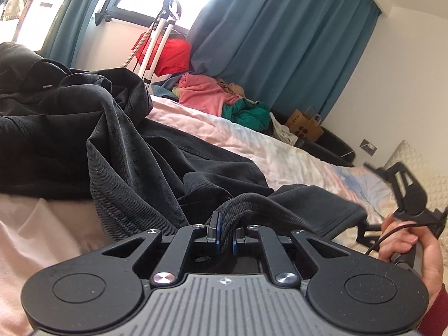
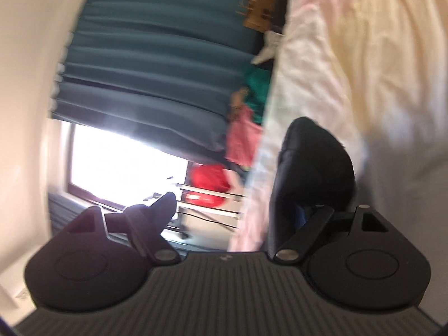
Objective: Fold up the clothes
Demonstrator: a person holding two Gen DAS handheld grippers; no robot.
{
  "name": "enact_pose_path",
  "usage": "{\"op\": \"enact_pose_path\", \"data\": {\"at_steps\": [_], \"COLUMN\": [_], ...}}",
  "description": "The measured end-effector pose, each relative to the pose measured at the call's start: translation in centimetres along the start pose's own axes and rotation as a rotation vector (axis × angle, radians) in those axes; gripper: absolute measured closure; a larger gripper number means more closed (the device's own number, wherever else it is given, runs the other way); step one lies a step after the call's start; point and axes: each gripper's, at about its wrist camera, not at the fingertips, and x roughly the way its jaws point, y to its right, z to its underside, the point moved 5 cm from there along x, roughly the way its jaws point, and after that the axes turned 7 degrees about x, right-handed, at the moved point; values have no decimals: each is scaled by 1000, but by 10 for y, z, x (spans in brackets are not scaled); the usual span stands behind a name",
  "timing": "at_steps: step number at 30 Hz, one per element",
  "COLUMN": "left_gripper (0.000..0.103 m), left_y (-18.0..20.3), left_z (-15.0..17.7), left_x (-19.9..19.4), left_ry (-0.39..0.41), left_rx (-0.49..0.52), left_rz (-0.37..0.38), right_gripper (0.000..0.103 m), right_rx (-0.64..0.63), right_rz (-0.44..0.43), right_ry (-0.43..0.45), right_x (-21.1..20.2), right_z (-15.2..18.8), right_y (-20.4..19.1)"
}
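The right wrist view is blurred and rolled on its side, so little there is sharp: the right gripper shows one finger out at the left and the other at the right with a wide gap between them, yet dark cloth covers the right finger's tip and whether anything is pinched cannot be told. In the left wrist view that gripper appears only at the far right edge, partly cut off, held by the right hand. The left gripper is clamped on a dark strap-like edge of the black garment, whose bulk lies crumpled on the bed to the left and ahead. The bed wears a pale pink and white cover. At its far side sits a heap of pink and green clothes, with a red bag and a tripod behind. Teal curtains frame a bright window, and a brown paper bag stands near the wall.
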Motion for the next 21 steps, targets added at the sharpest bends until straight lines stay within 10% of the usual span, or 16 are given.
{"op": "enact_pose_path", "data": {"at_steps": [4, 5, 7, 11, 21], "left_gripper": [95, 94, 93, 84, 48], "left_y": [2, 2, 2, 8, 34], "left_z": [4, 4, 8, 13, -7], "left_x": [0, -1, -2, 3, 12], "left_ry": [-5, -13, -26, -59, 74], "left_rx": [18, 14, 18, 34, 8], "left_rz": [-15, -13, 10, 57, 227], "right_gripper": [25, 37, 94, 96, 96], "right_rx": [115, 126, 122, -44, -578], "right_rz": [166, 197, 281, 350, 187], "right_ry": [-32, -28, -21, 14, 192], "right_x": [14, 19, 28, 39, 52], "right_z": [8, 7, 2, -9, -102], "right_y": [51, 59, 68, 33, -112]}}
